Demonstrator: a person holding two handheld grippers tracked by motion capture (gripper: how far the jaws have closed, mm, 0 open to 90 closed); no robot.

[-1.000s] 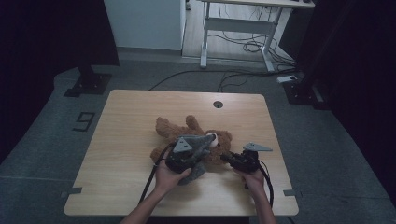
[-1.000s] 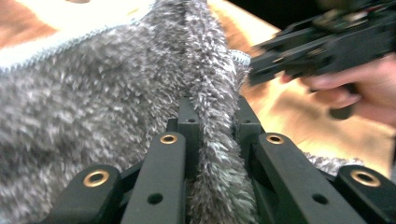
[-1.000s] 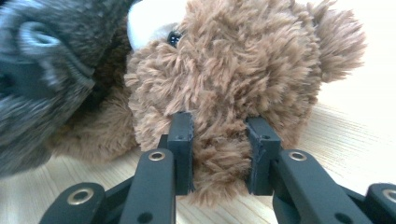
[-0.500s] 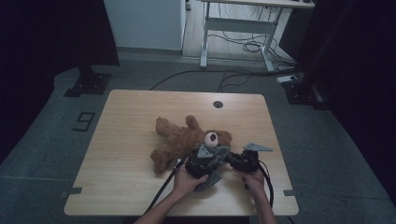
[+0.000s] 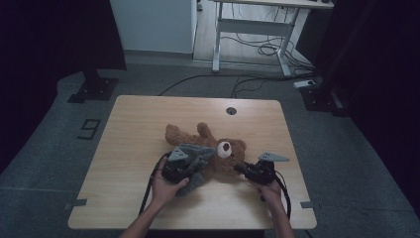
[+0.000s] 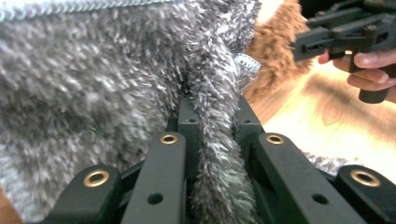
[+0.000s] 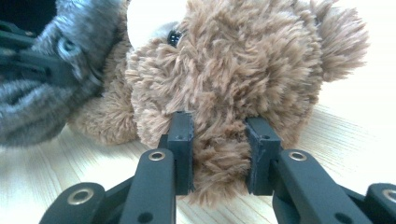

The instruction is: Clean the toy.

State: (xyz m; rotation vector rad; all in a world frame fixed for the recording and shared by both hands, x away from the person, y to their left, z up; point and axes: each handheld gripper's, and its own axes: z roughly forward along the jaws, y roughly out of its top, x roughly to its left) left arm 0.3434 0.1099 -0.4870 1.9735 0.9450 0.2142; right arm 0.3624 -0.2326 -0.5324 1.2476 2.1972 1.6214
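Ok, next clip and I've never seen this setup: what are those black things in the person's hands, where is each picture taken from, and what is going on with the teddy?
No robot here: a person holds a hand-operated claw in each hand. The wide picture comes from a fixed camera above the wooden table. The other two come from small cameras riding on each claw, looking along its black jaws.

On the table lies a brown teddy bear. The left claw is shut on a fold of fuzzy grey fabric, held over the bear's body. The right claw is closed on the plush of the bear's head.

What the grey piece is exactly, a garment or a small blanket, the pictures don't settle.
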